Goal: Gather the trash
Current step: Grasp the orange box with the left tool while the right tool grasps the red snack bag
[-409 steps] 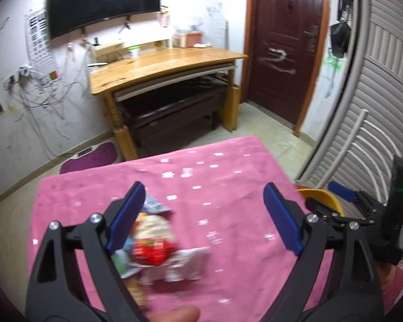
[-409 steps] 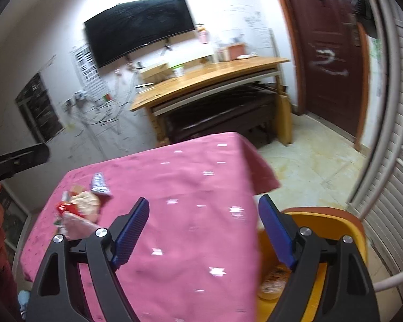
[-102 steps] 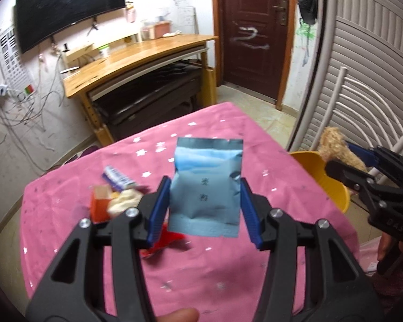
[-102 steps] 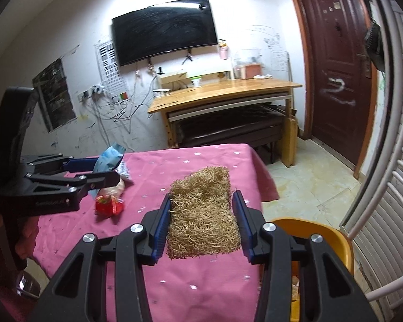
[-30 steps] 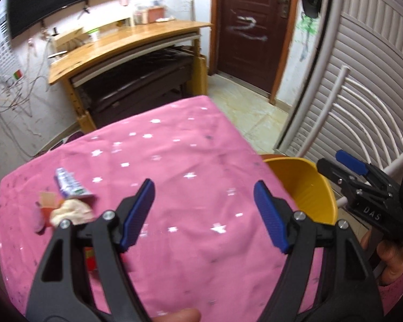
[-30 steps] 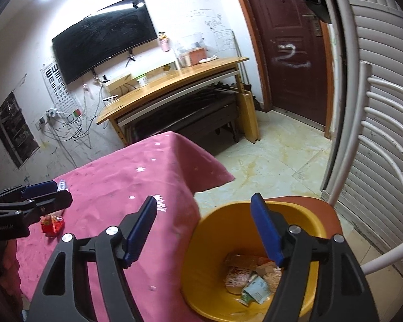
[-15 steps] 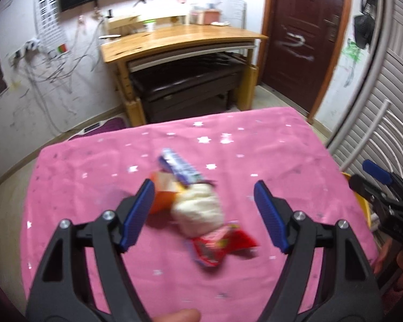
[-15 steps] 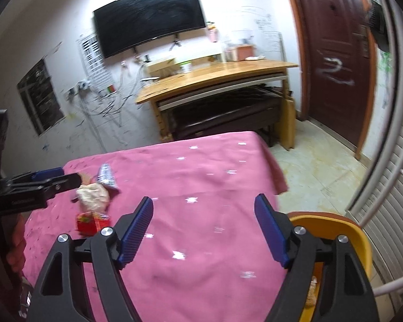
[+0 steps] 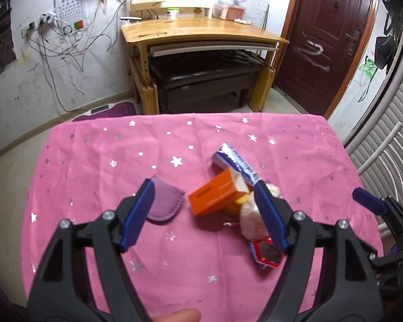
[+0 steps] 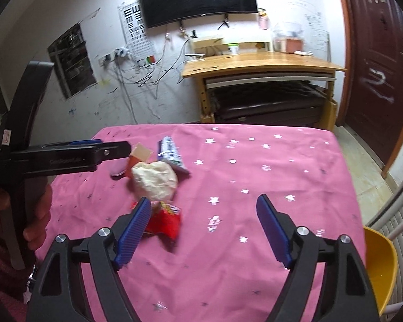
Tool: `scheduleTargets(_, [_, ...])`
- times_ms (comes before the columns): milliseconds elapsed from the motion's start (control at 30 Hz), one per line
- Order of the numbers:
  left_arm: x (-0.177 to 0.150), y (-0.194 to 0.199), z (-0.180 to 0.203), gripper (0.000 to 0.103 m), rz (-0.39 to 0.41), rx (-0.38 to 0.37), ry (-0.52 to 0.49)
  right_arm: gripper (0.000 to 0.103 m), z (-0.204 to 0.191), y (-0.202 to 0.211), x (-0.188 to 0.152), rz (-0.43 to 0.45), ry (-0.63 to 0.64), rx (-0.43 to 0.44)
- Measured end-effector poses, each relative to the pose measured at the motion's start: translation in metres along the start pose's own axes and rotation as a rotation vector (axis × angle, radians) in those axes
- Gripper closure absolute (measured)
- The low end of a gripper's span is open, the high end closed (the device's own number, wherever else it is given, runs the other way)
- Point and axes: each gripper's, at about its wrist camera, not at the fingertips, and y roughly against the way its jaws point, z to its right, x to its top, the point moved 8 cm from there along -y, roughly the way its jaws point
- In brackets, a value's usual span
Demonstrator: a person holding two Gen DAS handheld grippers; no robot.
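Note:
A small heap of trash lies on the pink starred tablecloth [image 9: 99, 161]: an orange carton [image 9: 217, 194], a blue and white wrapper [image 9: 236, 161], a crumpled white tissue [image 10: 154, 179], a red wrapper [image 10: 165, 221] and a mauve pad [image 9: 165, 201]. My left gripper [image 9: 204, 217] is open and empty, just above the orange carton. My right gripper [image 10: 204, 230] is open and empty, its left finger by the red wrapper. The left gripper also shows in the right wrist view [image 10: 67, 157], over the heap.
A yellow bin [image 10: 381, 263] sits off the table's right edge beside white chair rails [image 9: 381, 155]. Beyond the table stand a wooden desk [image 9: 201, 30] with a dark bench under it, and a brown door [image 9: 333, 32].
Both grippers have swung from the yellow bin back over the table to the heap. The left gripper has come down closer to the orange carton. Both stay open and empty.

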Motion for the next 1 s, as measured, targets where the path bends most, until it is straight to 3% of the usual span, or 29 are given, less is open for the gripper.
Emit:
scheduleTargets(267, [0.002, -0.006, 0.008, 0.030, -0.025, -0.084, -0.010, 0.027, -0.036, -0.028, 0.005, -0.053, 0.058, 0.049])
scheduleTargets(533, [0.003, -0.020, 0.016, 0.030, -0.042, -0.053, -0.032, 0.027, -0.057, -0.055, -0.014, -0.147, 0.116, 0.065])
scheduleTargets(767, [0.001, -0.034, 0.020, 0.050, -0.093, -0.028, -0.042, 0.028, -0.066, -0.062, -0.023, -0.180, 0.132, 0.078])
scheduleTargets(900, [0.002, -0.038, 0.019, 0.057, -0.105, -0.032, -0.041, 0.048, -0.065, -0.058, -0.025, -0.179, 0.143, 0.076])
scheduleTargets(1000, [0.000, -0.038, 0.018, 0.061, -0.107, -0.029, -0.036, 0.052, -0.063, -0.049, -0.028, -0.164, 0.146, 0.077])
